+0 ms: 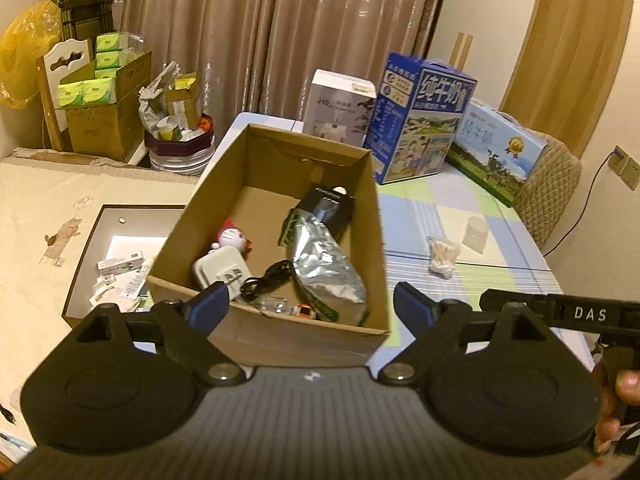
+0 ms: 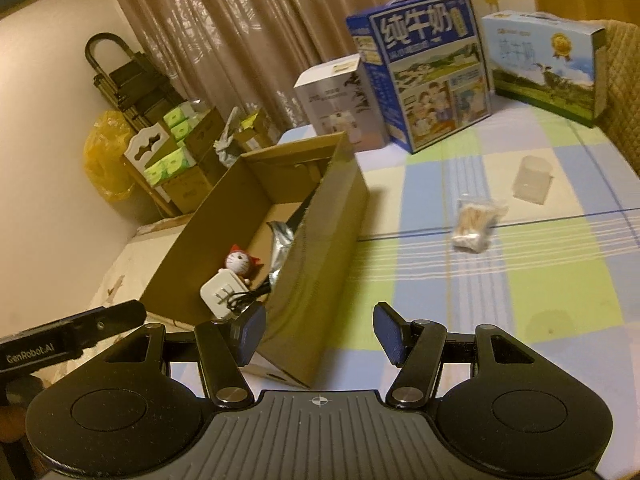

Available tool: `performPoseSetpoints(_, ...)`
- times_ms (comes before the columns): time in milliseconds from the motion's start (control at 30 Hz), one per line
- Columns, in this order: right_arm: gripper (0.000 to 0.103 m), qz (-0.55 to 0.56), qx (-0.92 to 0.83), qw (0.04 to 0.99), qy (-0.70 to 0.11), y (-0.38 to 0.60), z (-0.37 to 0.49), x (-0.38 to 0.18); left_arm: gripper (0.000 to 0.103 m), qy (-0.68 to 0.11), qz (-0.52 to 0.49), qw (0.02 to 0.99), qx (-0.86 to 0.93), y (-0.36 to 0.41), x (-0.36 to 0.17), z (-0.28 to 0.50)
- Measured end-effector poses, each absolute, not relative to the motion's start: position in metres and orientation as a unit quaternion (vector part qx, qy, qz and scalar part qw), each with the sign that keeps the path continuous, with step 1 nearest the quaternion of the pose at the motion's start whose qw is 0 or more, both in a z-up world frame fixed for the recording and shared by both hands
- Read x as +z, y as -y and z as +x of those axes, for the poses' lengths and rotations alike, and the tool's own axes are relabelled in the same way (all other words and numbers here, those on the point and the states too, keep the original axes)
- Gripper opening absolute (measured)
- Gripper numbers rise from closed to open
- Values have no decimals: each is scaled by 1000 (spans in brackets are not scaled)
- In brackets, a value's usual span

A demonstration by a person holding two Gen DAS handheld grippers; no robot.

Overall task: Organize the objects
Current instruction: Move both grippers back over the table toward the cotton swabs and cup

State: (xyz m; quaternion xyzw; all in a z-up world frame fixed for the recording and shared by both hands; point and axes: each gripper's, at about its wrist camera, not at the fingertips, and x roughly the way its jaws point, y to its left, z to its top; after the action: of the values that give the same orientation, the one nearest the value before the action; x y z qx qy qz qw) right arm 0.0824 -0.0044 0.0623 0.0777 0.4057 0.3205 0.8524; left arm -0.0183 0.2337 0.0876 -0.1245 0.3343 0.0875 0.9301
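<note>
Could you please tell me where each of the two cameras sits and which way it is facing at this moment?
Left wrist: on the left gripper, angled down into the cardboard box; open blue pads, and at right the right gripper's body and a hand.
Right wrist: on the right gripper, beside the box's right wall, facing the checked cloth and the cotton swab bag; open pads, the left gripper's body at left.
Shared: box, cat toy, white charger, swab bag, milk cartons.
</note>
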Motion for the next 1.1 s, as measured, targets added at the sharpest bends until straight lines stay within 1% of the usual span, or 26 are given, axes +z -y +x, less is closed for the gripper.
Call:
performPoseSetpoints(200,57,81,304,862,-398,37,76,69,102,-321,-121,936,80,-212,95,-24)
performPoseSetpoints(833,57,119,242,880,-392,128,76,71,102,-330,-87,940,19,-136,99,-7)
performPoseSetpoints(1100,57,136,224,883,-391,152,82,71,102,-338,-74,938,8,-118,95,3)
